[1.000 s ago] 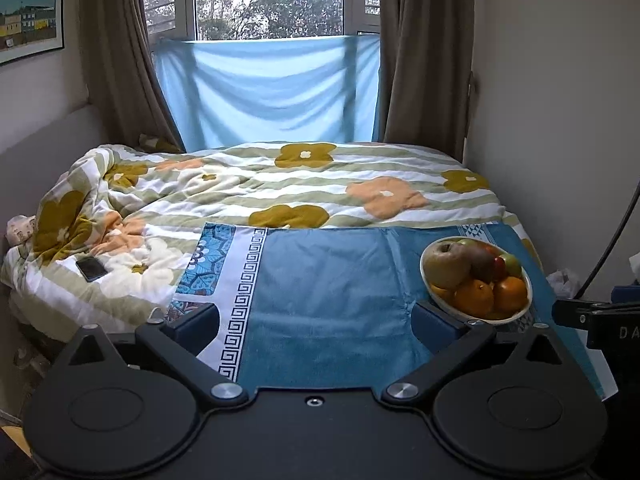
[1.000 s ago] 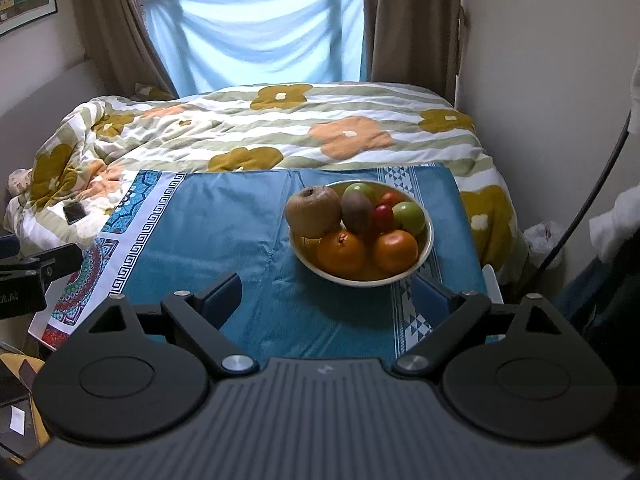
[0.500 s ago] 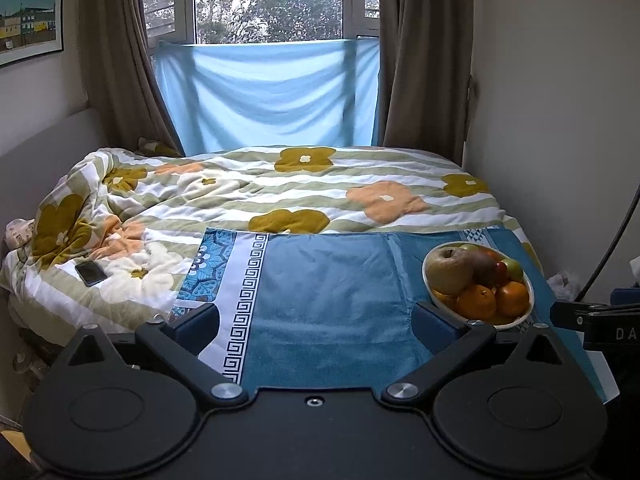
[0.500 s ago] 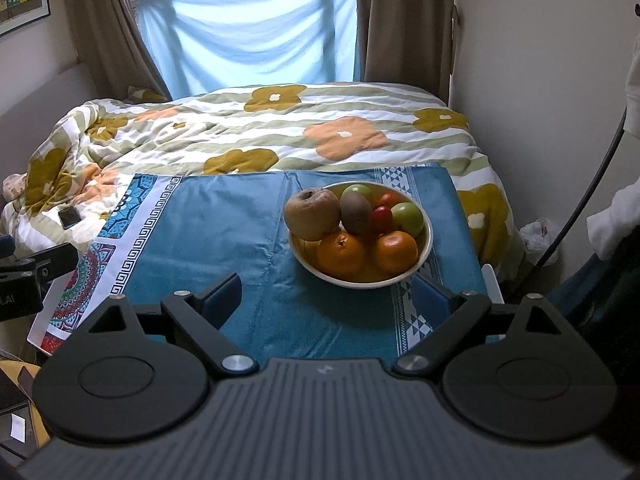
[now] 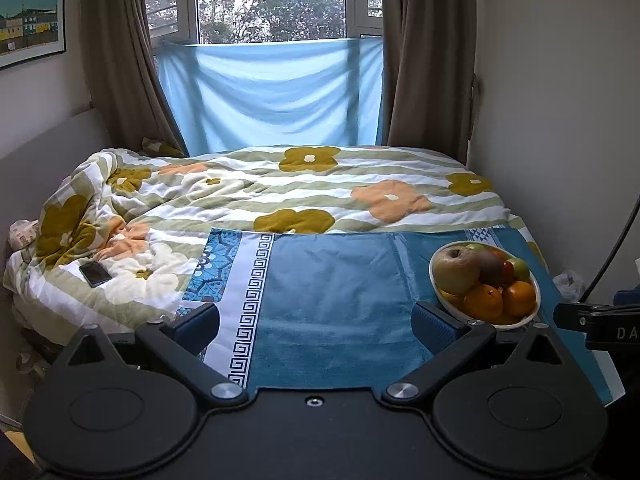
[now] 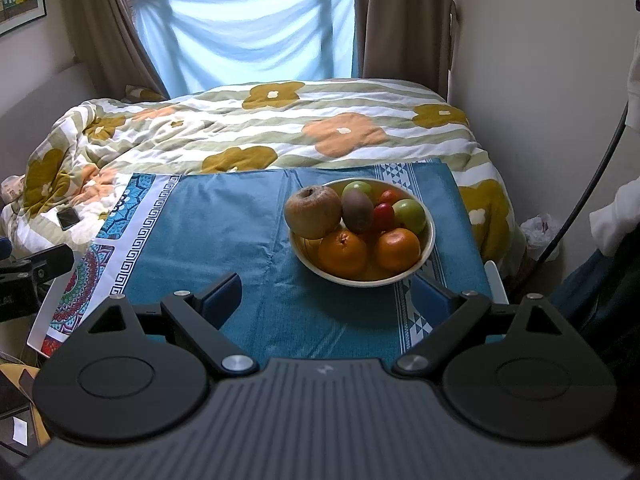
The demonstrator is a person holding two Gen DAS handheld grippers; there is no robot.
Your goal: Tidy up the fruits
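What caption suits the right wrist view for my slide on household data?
Open right gripper faces a white bowl of mixed fruit on a blue cloth before a floral quilt.

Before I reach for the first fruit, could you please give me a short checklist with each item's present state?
1. Right gripper open and empty: ok.
2. Left gripper open and empty: ok.
3. Bowl sits flat on the blue cloth, directly ahead of the right gripper: ok.
4. Large brown apple on top at the left, free to grasp: ok, though it leans on the kiwi and an orange.
5. Open cloth to the bowl's left for laying fruit: ok.
6. Destination containers for sorting: cannot tell, none in view.
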